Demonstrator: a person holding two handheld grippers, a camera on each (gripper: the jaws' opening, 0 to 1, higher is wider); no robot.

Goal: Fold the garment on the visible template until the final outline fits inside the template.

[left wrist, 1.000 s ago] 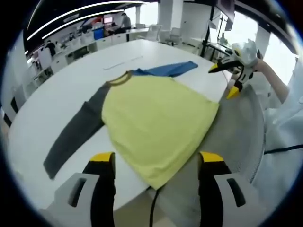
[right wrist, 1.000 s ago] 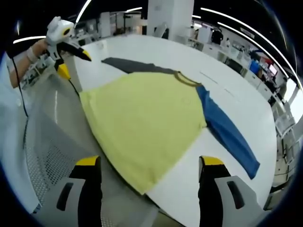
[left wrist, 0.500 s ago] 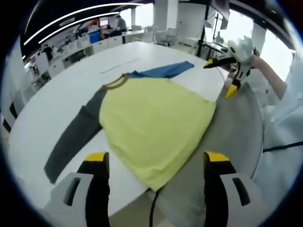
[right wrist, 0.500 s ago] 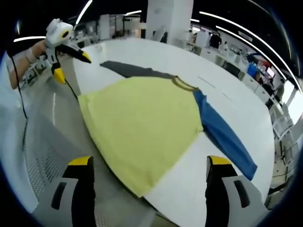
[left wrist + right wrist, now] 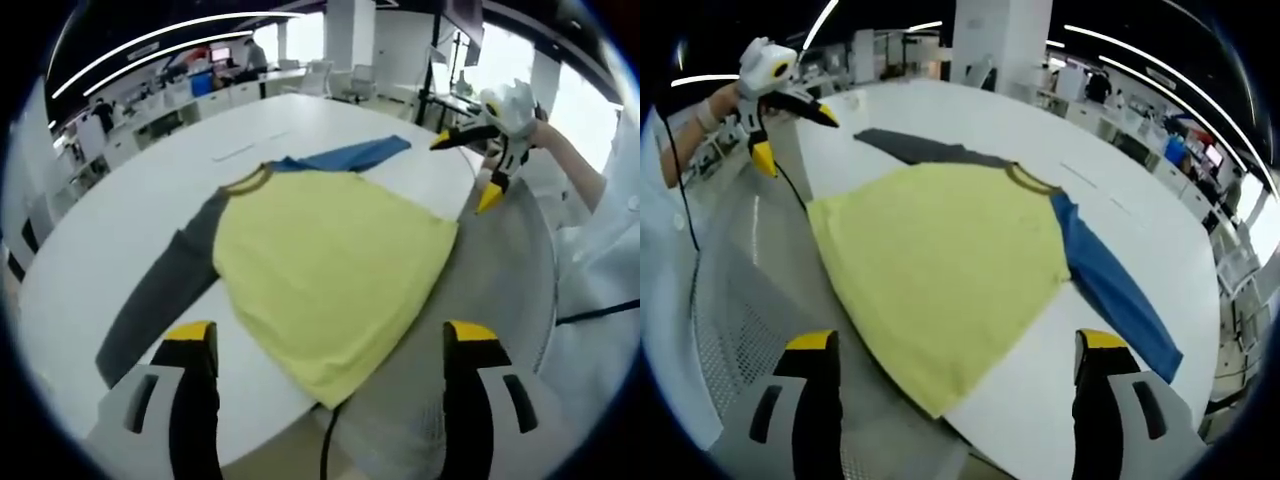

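Tongs first: the left gripper (image 5: 320,345) has its two yellow-tipped jaws spread wide apart with nothing between them, and it hangs in the air above the near edge of the table. In the right gripper view you can see it again at the top left (image 5: 790,125), held up in a person's hand, jaws apart, well away from the cloth. The right gripper (image 5: 958,345) is the same, jaws far apart and holding nothing, up over the near edge. In the left gripper view it shows at the top right (image 5: 478,165), also in a hand, with its yellow tips spread. Below both lies the shirt (image 5: 325,265), flat on the big white table (image 5: 110,230). Its body is yellow, and the bottom hem hangs a little over the table's near edge. The grey sleeve (image 5: 165,295) sticks out straight to one side and the blue sleeve (image 5: 345,155) sticks out to the other side. In the right gripper view the yellow body (image 5: 940,265) sits in the middle, the blue sleeve (image 5: 1115,295) runs off to the right and the grey sleeve (image 5: 915,148) runs off to the upper left. The neck band is a brownish ring at the far end. Nothing on the shirt is folded yet. A grey mesh chair (image 5: 735,310) stands just beside the table edge. Farther back are desks, chairs and long ceiling lights in a big office room.
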